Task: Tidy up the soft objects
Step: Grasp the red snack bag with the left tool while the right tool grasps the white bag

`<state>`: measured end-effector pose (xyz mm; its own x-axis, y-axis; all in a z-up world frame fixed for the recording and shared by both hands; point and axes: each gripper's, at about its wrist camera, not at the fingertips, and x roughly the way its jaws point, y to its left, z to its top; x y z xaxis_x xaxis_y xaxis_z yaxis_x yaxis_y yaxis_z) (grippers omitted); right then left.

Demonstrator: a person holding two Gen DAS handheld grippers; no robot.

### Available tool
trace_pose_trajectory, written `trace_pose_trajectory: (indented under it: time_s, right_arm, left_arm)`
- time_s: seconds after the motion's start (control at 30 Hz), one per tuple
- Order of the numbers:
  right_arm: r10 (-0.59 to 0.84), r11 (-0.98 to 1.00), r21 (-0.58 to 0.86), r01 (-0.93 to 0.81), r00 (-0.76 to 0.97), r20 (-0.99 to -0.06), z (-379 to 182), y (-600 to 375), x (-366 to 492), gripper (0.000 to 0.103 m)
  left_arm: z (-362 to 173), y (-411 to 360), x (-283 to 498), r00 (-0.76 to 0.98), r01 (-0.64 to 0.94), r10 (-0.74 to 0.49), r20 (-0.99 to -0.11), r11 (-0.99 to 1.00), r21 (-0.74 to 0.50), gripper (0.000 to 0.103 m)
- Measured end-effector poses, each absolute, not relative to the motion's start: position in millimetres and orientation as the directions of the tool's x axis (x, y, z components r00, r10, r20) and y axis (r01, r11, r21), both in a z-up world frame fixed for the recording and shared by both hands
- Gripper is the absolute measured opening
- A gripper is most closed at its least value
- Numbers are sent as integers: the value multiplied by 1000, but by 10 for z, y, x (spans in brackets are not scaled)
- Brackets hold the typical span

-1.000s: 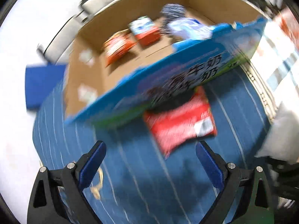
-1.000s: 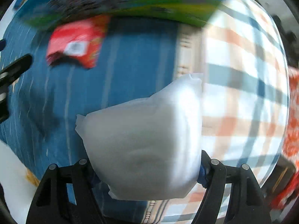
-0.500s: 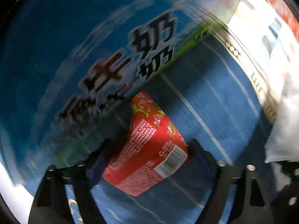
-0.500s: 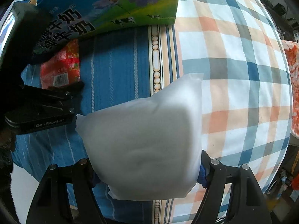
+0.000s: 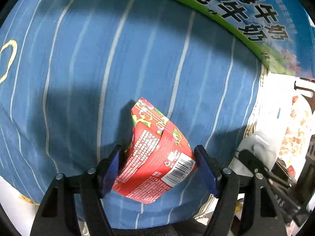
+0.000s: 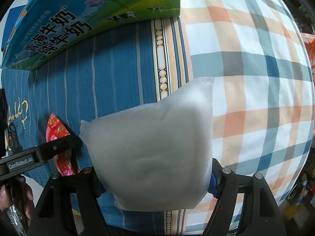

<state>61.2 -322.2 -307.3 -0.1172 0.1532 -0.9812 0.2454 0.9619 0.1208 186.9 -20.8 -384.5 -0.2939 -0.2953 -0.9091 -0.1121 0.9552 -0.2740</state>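
My left gripper (image 5: 157,167) is shut on a red snack packet (image 5: 157,157), which is squeezed between the blue pads and lifted a little off the blue striped cloth (image 5: 98,59). My right gripper (image 6: 155,182) is shut on a white soft pouch (image 6: 151,157) and holds it above the cloth. The red snack packet (image 6: 56,129) and the left gripper's black finger (image 6: 39,155) also show at the left of the right wrist view. The white pouch (image 5: 258,147) shows at the right edge of the left wrist view.
A blue and green milk carton box (image 5: 246,15) stands at the far side of the cloth; it also shows in the right wrist view (image 6: 78,19). A plaid cloth (image 6: 246,68) covers the right part of the surface. The cloth edge lies near my grippers.
My left gripper went down to the red packet beside the box, closed on it and drew back from the box. The right gripper kept hold of the white pouch and moved little.
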Motion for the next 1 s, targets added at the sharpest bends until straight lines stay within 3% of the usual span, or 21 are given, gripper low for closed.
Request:
trace_pose_trajectory:
  time_s: [0.37,0.53,0.6,0.83,1.0]
  right_arm:
    - [158,969,127,211,-138,-978,-3159,-3122,584,79]
    - [151,971,121,205,-138,-979,-3175,-3086,548,79]
    - [142,973,113,202,-134,-981,-3151,-3078,518,79]
    - [154,963,129,238,-92,-984,-3061,-3016,496,80]
    - [188,959,146,245,-158,-969,-3214,-2911,494,82]
  left_arm:
    - [-3757,-619,1615,-271,57,-247,-930,961,-271,80]
    - [-3791,-919,1318,-244,231,-94,-965,961,-152,79]
    - [-3790,-973,1241,-209,269,-25,-978,960,-82,57]
    - [-3805,-855,1170,-141,-51,-145,-979,989,-139,48]
    - [-3886,-989,1216,-160,-7,-103,-982,995,-103,49]
